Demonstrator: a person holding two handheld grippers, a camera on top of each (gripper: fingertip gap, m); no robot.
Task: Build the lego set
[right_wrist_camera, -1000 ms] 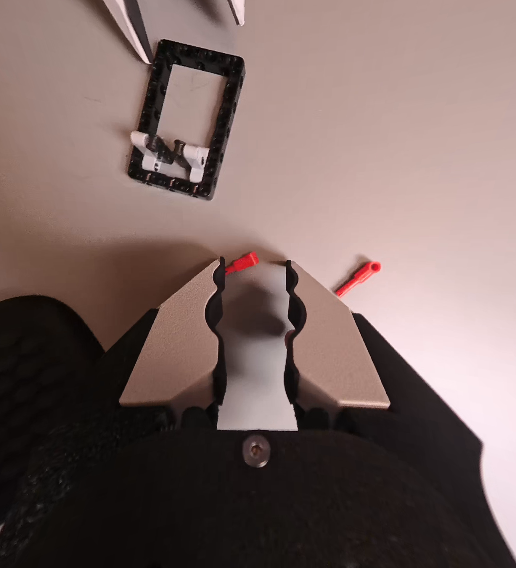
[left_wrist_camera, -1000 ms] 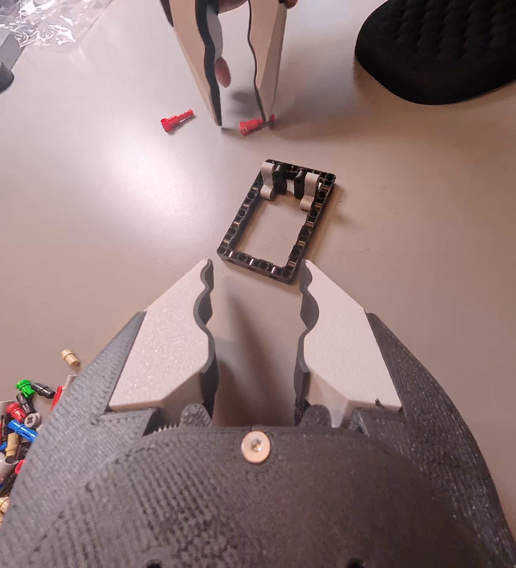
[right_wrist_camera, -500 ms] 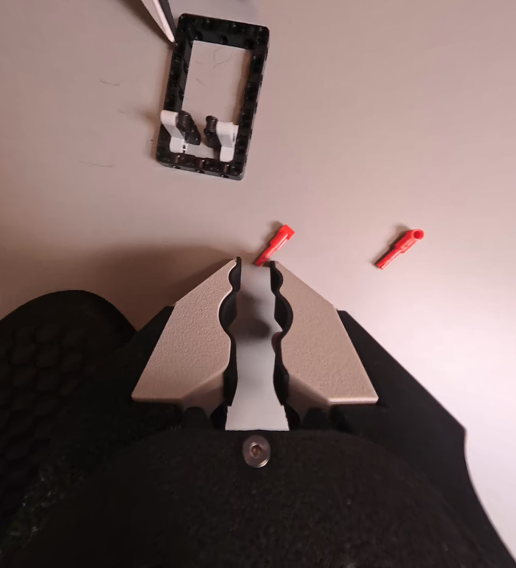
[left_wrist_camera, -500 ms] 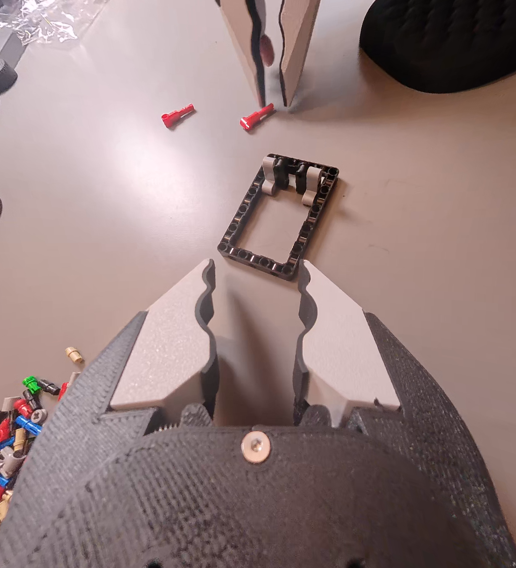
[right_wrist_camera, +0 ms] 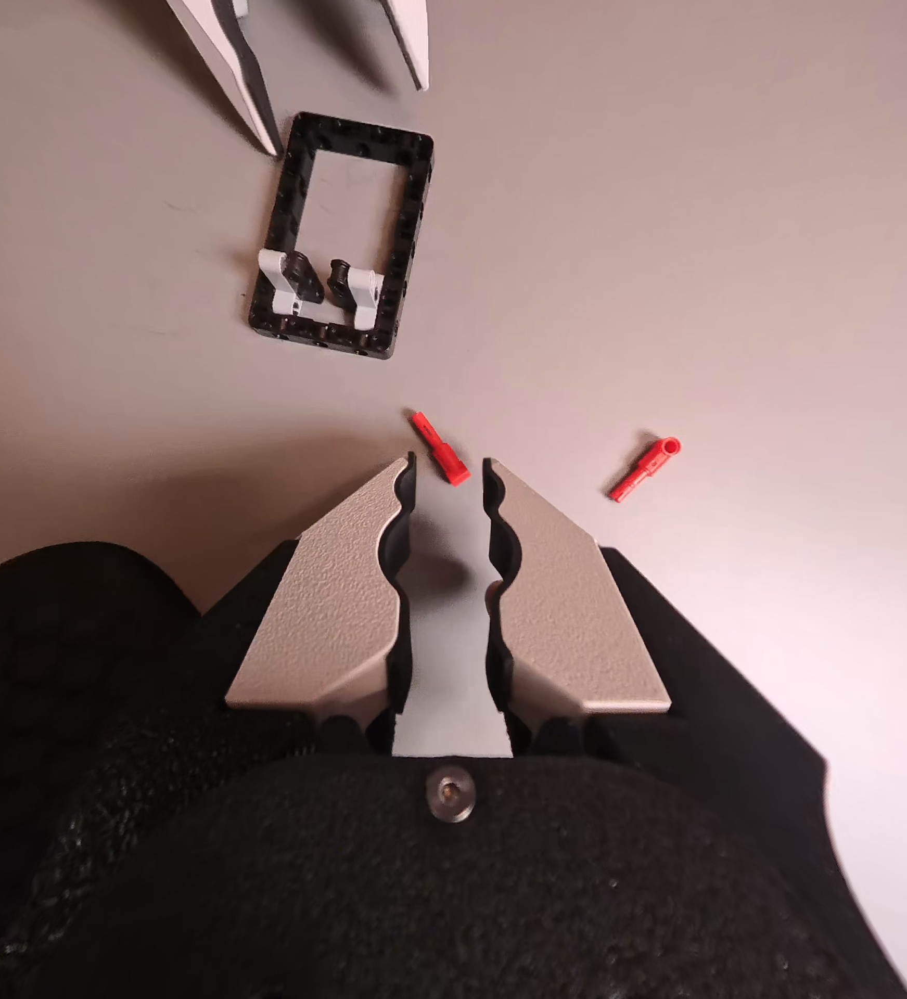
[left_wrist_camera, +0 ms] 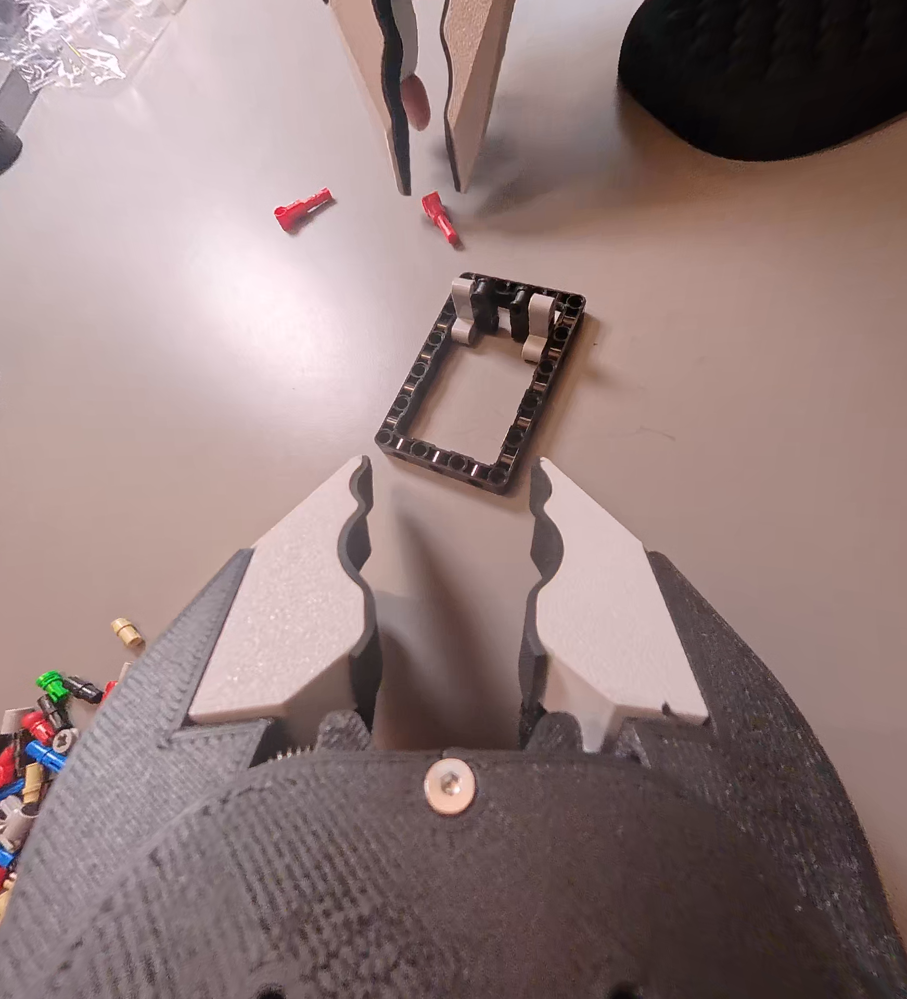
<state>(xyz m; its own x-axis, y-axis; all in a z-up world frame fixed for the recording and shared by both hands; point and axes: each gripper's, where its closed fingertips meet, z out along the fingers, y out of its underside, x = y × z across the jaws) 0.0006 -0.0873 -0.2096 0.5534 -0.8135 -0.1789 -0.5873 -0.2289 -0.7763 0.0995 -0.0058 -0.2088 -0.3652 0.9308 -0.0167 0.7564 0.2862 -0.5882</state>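
Left gripper: wide open, empty, tips just short of the frame's near end.
Frame: black, stiff, light; flat on the worktop; likely slides if pushed, best pinched across its long sides.
Pin: red, tiny, likely rolls; best held by the shaft.
Right gripper: partly open, empty, tips flanking the pin's thick end.

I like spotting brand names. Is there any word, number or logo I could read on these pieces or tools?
None readable. The black frame, both red pins, the loose parts pile and the fingers show no writing. Any moulded marks are too small to tell.
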